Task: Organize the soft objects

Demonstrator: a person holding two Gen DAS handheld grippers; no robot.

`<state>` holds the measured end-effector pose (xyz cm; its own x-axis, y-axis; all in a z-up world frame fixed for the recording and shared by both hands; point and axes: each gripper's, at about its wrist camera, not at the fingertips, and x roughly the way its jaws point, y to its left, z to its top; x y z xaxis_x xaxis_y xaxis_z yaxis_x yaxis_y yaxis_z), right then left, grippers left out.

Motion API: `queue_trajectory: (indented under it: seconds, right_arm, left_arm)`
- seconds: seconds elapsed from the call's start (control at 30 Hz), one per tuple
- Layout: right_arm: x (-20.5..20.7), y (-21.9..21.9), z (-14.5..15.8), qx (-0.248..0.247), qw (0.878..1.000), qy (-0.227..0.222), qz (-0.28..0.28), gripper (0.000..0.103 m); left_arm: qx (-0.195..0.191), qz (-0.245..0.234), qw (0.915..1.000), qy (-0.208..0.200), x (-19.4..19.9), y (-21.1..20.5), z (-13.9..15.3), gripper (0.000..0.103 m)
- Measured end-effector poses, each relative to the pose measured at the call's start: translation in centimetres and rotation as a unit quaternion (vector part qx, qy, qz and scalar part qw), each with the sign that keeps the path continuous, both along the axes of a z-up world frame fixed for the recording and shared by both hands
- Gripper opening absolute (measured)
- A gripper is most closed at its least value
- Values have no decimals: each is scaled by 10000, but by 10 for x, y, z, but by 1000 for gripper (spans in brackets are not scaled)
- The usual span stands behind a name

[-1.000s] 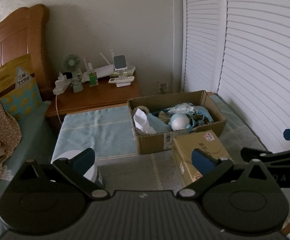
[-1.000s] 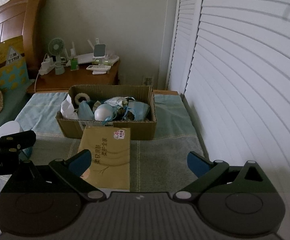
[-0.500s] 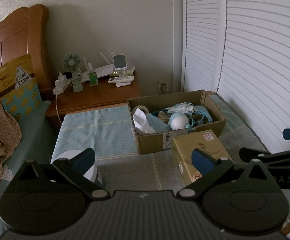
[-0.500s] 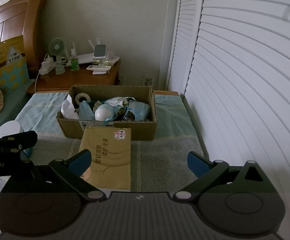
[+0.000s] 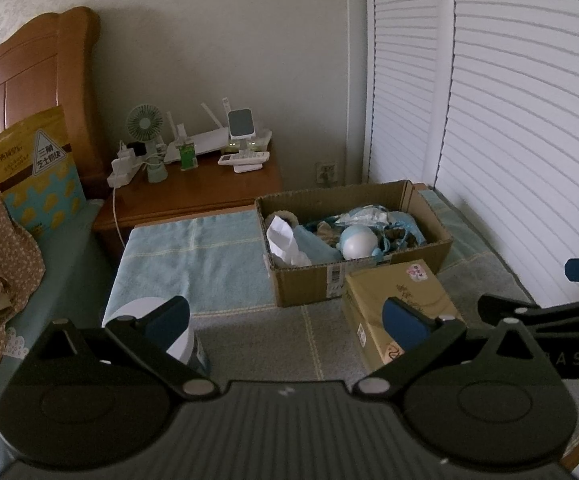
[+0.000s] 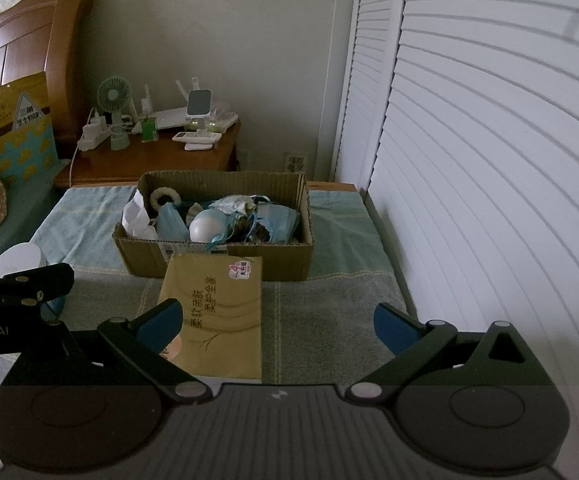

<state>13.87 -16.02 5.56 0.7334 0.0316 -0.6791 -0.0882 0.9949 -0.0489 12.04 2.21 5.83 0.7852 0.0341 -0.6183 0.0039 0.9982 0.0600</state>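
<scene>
Both grippers (image 5: 285,318) (image 6: 275,322) gape empty above corrugated cardboard box (image 6: 217,258) of crumpled, perhaps cloth, soft items (image 6: 245,216)

Open cardboard box (image 6: 213,256), upright on the towel-covered bench, flaps gone. Inside, jumbled: white crumpled bag (image 6: 137,218) at left end, blue cloth (image 6: 169,220), pale round ball (image 6: 206,229) mid-front, blue straps and fabric (image 6: 277,220) toward right, fuzzy ring (image 6: 162,199) at back.

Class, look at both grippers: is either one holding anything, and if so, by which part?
Nothing is held. The left gripper and right gripper both hang open and empty above the towel-covered surface, short of the cardboard box.
</scene>
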Motion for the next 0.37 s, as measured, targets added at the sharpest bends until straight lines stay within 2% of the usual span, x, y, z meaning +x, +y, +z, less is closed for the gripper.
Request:
queue_trajectory:
  seconds: [0.37]
  right_arm:
    - [-1,-1,0,9,10000,-10,-17,103]
  left_arm:
    - [-2,-2,10000,3,-1,-1,0,102]
